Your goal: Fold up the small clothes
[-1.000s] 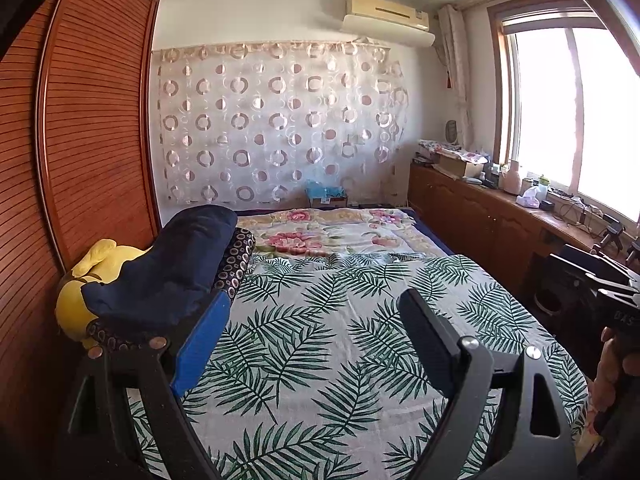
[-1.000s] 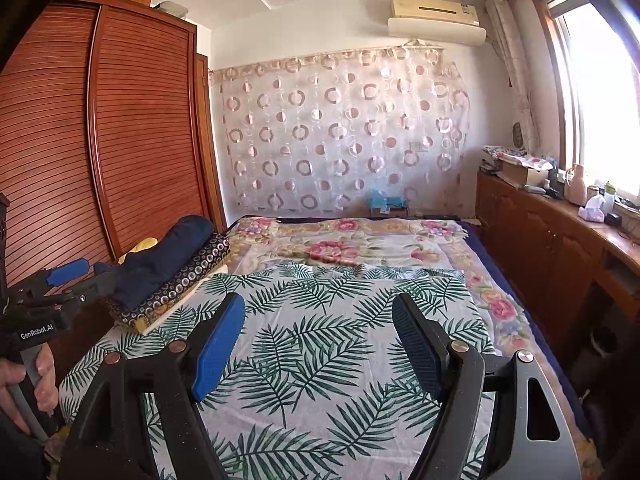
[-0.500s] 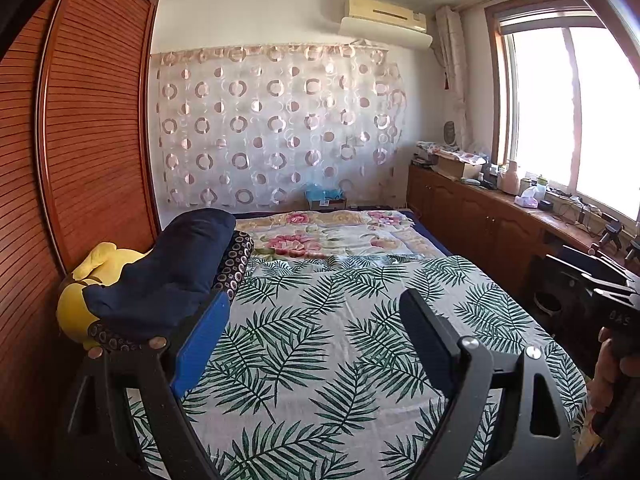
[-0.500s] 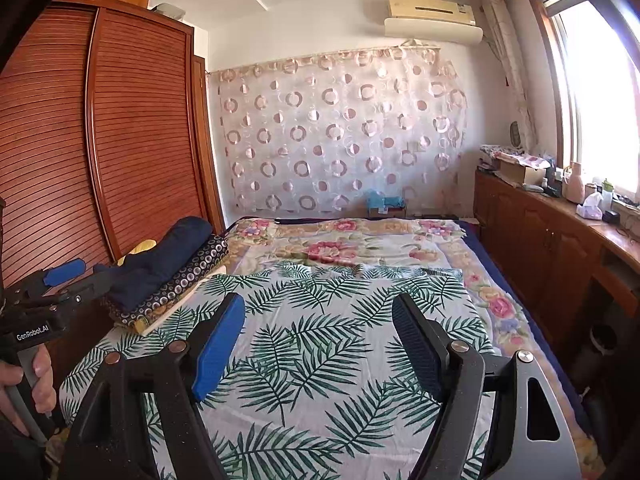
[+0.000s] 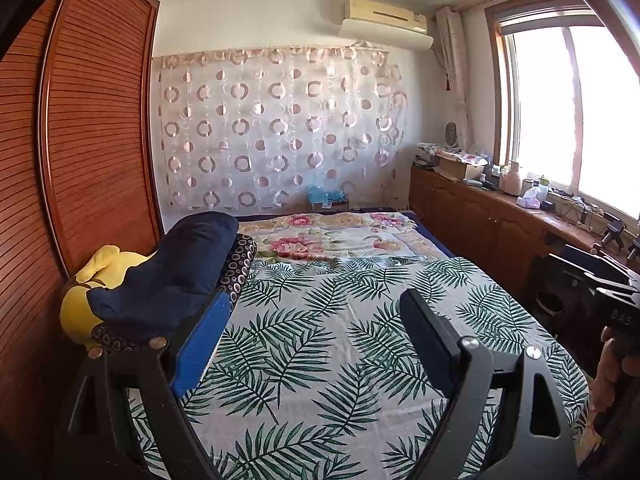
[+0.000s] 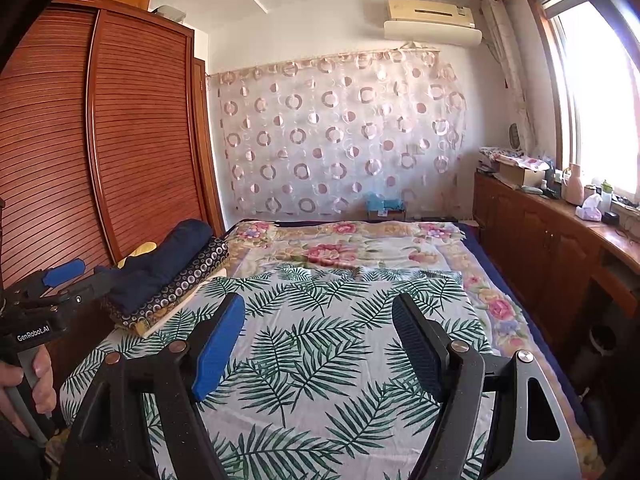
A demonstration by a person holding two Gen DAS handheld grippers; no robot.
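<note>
A palm-leaf sheet covers the near part of the bed. No small garment shows on it. My left gripper hovers open above the sheet, nothing between its fingers. My right gripper is likewise open and empty over the sheet. In the right wrist view a hand holds the left gripper's handle at the left edge. In the left wrist view the right gripper's body and a hand appear at the right edge.
A navy pillow on patterned bedding and a yellow plush toy lie at the bed's left side by a wooden wardrobe. A floral blanket covers the far end. A cluttered cabinet runs under the window.
</note>
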